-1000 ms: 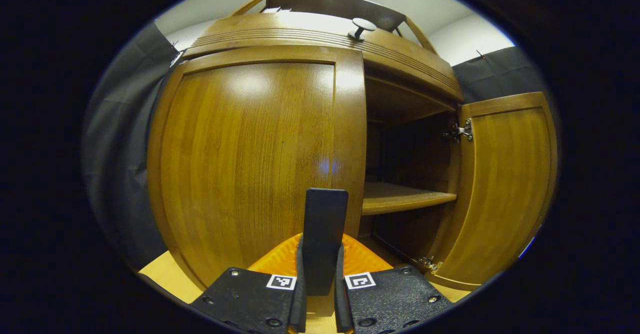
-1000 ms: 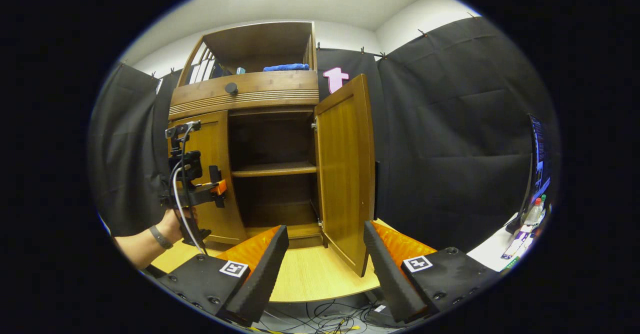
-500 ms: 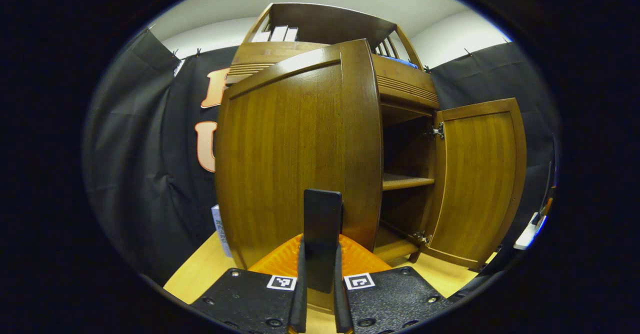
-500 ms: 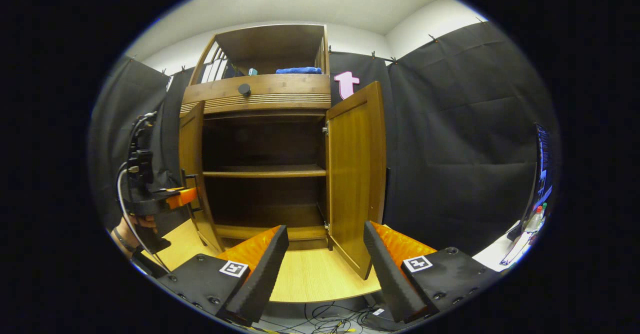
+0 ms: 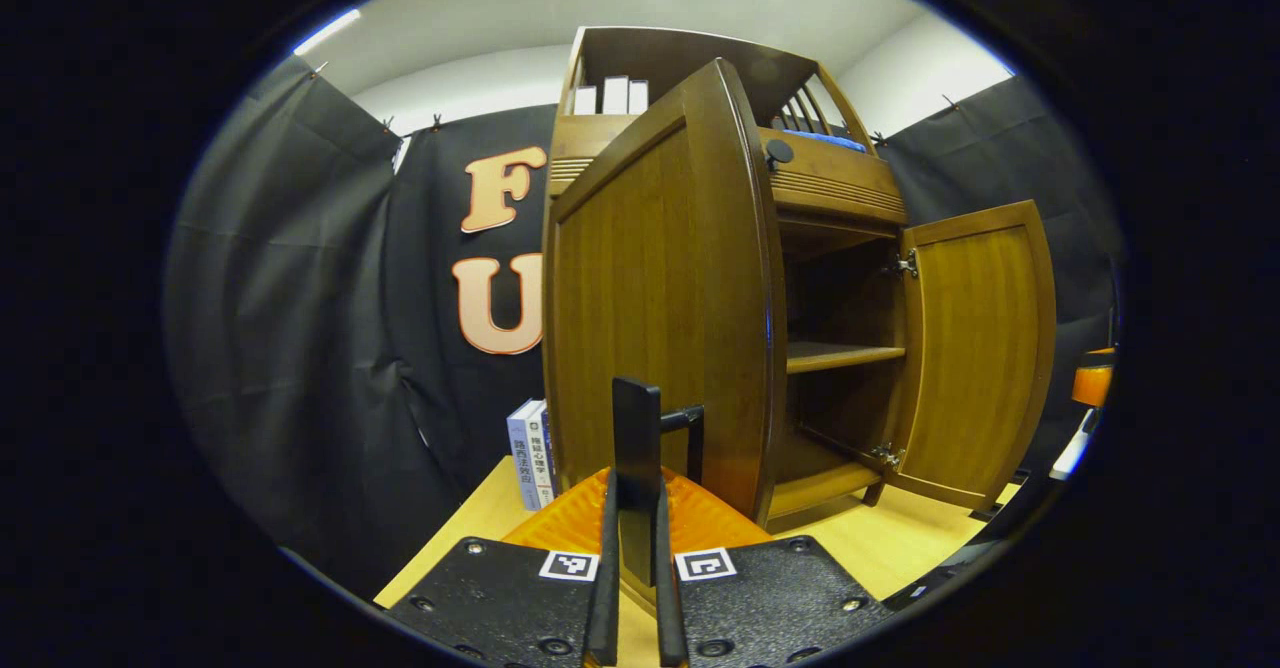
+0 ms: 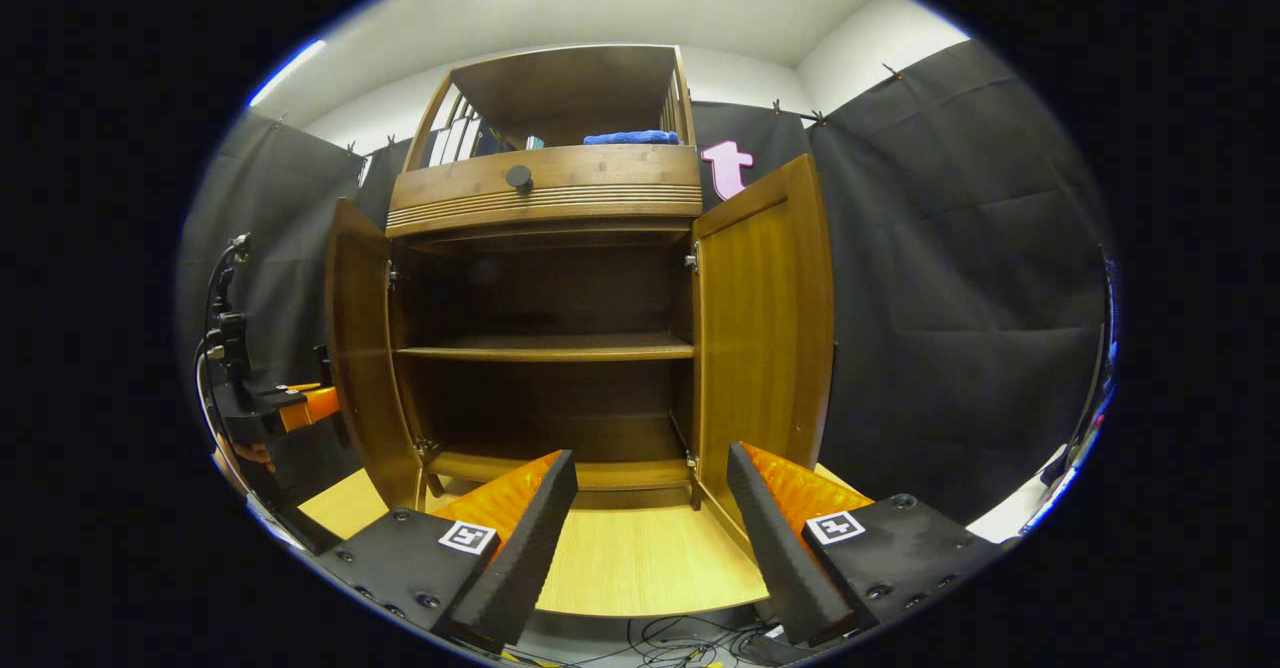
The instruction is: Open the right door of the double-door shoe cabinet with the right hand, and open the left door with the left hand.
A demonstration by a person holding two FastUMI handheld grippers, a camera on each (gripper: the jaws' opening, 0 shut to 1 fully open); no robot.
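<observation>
- The shoe cabinet (image 6: 545, 348) stands on the desk (image 6: 640, 558), in the middle of the right gripper view; both doors stand open.
- The left door (image 5: 660, 298) is swung wide; its dark handle (image 5: 640, 468) sits between the left gripper (image 5: 634, 538) jaws, which are clamped on it.
- The right door (image 6: 765, 328) hangs open at 3 o'clock of the cabinet.
- The right gripper (image 6: 650, 508) hovers before the cabinet, jaws wide apart, gripping nothing.
- Inside, a bare shelf (image 6: 545, 350); above, a drawer knob (image 6: 519, 177) and blue cloth (image 6: 630, 137).
- Books (image 5: 530, 453) stand at the cabinet's 9 o'clock in the left gripper view.
</observation>
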